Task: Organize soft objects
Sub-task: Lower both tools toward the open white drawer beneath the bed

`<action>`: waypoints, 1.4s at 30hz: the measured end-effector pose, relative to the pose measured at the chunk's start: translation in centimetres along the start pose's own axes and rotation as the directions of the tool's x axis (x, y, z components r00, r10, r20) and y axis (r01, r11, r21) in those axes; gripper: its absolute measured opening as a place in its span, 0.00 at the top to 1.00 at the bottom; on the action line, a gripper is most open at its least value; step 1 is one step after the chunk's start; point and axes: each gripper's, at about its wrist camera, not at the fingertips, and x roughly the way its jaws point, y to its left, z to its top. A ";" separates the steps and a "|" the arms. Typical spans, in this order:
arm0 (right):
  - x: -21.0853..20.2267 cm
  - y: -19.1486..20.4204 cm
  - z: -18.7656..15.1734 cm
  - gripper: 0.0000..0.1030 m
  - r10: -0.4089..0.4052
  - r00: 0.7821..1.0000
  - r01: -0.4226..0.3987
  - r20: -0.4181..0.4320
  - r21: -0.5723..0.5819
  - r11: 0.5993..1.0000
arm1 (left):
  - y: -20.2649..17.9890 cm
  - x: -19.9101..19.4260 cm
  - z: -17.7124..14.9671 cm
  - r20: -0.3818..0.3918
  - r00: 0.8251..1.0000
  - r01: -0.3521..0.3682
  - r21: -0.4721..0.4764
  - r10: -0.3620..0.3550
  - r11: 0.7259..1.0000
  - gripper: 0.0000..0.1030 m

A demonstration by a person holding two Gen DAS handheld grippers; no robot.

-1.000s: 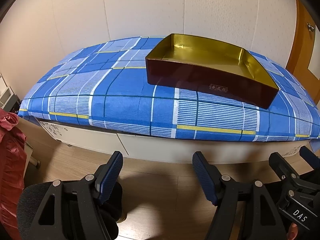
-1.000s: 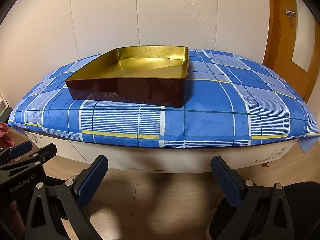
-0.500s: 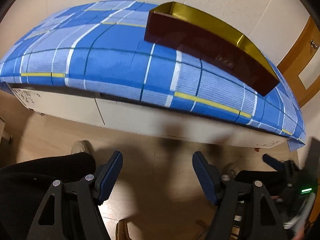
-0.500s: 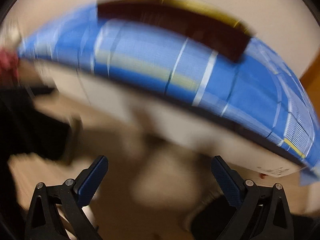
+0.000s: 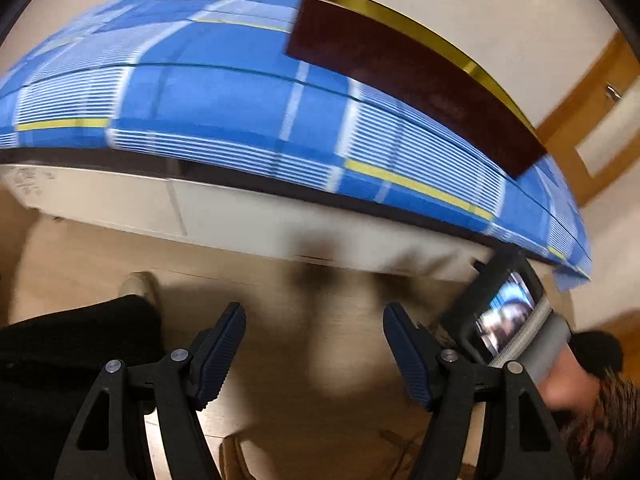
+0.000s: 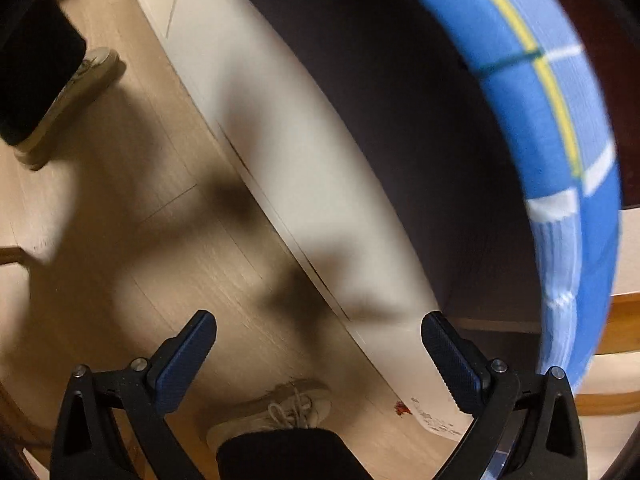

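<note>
A tray [image 5: 416,80] is sitting on the cloth-covered surface [image 5: 224,104], toward its right end. Below the surface's front edge, a shoe [image 6: 276,412] is resting on the floor [image 6: 140,240].

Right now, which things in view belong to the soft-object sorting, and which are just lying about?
Job:
- box, dark red with gold lining, on the blue plaid cover
- left gripper, open, empty
- right gripper, open, empty
No soft objects show in either view.

Lying about:
- shoes
- door
- wooden floor
</note>
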 end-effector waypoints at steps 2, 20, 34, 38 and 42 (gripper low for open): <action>0.4 -0.2 0.2 0.00 -0.017 1.000 0.017 0.021 -0.022 1.000 | 0.2 0.7 0.0 -0.033 0.999 0.037 -0.008 -0.037 0.999 0.29; 6.6 0.6 1.0 0.00 -0.187 0.981 0.169 -0.043 -0.267 0.949 | 0.2 2.3 -0.3 -0.087 0.993 -0.071 0.033 0.073 0.997 0.28; 4.6 1.9 -0.8 0.00 -0.201 0.979 0.185 -0.017 -0.317 0.930 | -3.0 7.8 1.8 -0.181 0.949 -0.169 0.401 0.259 0.900 0.15; 3.8 2.3 -1.3 0.00 -0.194 0.981 0.180 -0.010 -0.327 0.928 | -3.4 10.2 3.4 -0.194 0.931 -0.175 0.502 0.308 0.847 0.15; 2.6 2.6 -1.3 0.00 -0.188 0.982 0.175 -0.007 -0.331 0.927 | -3.4 13.4 4.9 -0.193 0.910 -0.187 0.597 0.366 0.780 0.15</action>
